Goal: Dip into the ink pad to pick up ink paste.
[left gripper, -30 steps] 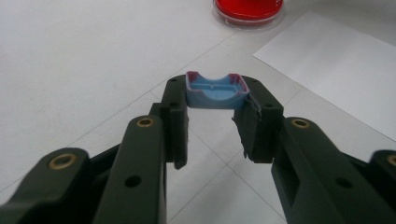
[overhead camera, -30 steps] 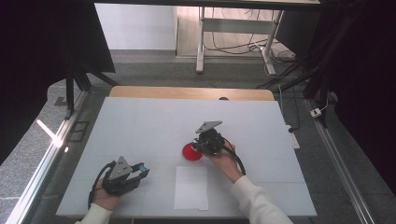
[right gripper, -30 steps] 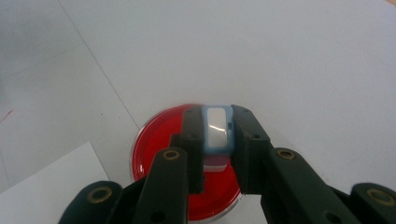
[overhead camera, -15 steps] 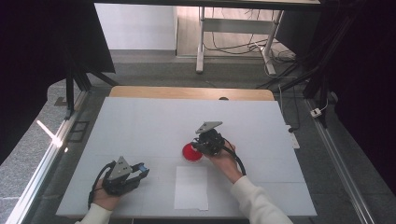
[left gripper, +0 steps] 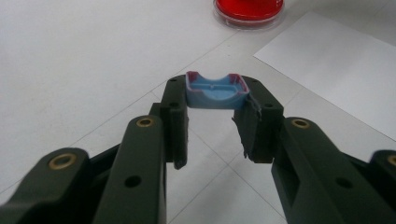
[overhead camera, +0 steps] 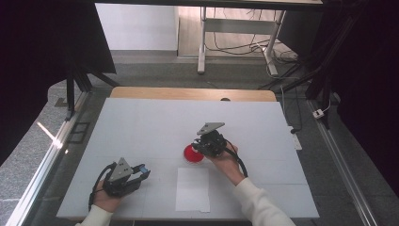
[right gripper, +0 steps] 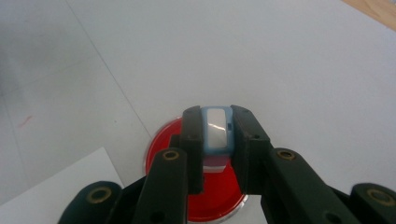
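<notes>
Down on the white table (overhead camera: 141, 127), the left gripper (overhead camera: 141, 172) rests near the near-left corner, its jaws clamped on a small blue piece (left gripper: 215, 90) with a curved notch and purplish edges. In the left gripper view that piece sits crosswise between the two fingertips, pinched at its ends, just above the table surface. Beyond it, at the top of that view, lies the red dish (left gripper: 248, 10), a shallow round dish with a clear rim and red contents, and to the right a white sheet of paper (left gripper: 336, 60) lies flat.

In the high view the right gripper (overhead camera: 196, 147) hangs over the middle of the table, right at the red dish (overhead camera: 193, 154), with the person's right hand (overhead camera: 226, 160) behind it. Its jaws are closed on a pale blue-framed slide (right gripper: 216, 133), held upright on edge between the fingertips, with a whitish shiny face turned up toward the camera. The right gripper view shows the slide directly above the dish; whether its lower end touches the red contents cannot be told.

The paper lies just near of the dish, between the two grippers, which are well apart.
</notes>
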Demonstrator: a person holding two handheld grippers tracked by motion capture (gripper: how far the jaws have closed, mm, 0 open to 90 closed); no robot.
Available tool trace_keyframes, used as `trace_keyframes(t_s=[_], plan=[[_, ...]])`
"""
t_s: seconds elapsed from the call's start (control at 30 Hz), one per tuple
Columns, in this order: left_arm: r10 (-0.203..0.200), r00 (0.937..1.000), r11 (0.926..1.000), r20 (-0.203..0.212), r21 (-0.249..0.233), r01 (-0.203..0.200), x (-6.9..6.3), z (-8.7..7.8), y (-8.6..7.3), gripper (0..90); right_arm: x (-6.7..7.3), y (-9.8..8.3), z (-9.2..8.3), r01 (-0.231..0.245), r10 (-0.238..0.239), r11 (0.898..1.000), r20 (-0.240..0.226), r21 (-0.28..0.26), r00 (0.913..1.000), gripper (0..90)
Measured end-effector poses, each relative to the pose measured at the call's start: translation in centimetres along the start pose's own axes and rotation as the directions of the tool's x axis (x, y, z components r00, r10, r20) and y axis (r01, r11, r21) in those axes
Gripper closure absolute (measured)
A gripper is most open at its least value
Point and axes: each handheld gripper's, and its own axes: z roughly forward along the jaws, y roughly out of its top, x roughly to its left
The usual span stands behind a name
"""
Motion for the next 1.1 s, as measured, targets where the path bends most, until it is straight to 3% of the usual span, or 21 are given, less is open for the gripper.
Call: trace_keyframes(t_s=[0.27, 0.53, 1.1], plan=[[0.002, 1.0000, 1.0000, -0.001, -0.001, -0.002, 0.0, 0.0, 0.0, 65.3, 1.0, 0.8, -0.7, 0.028, -0.029, 0.999, -0.037, -0.019, 0.9989, 75.1], [0.002, 1.0000, 1.0000, 0.000, 0.002, -0.002, 0.0, 0.0, 0.0, 65.3, 1.2, 0.7, -0.3, 0.035, -0.035, 0.999, -0.055, 0.006, 0.9979, 75.1], [0.003, 1.0000, 1.0000, 0.000, 0.002, -0.003, 0.0, 0.0, 0.0, 65.3, 1.3, 0.3, 0.7, 0.060, -0.058, 0.996, -0.040, 0.060, 0.9975, 75.1]])
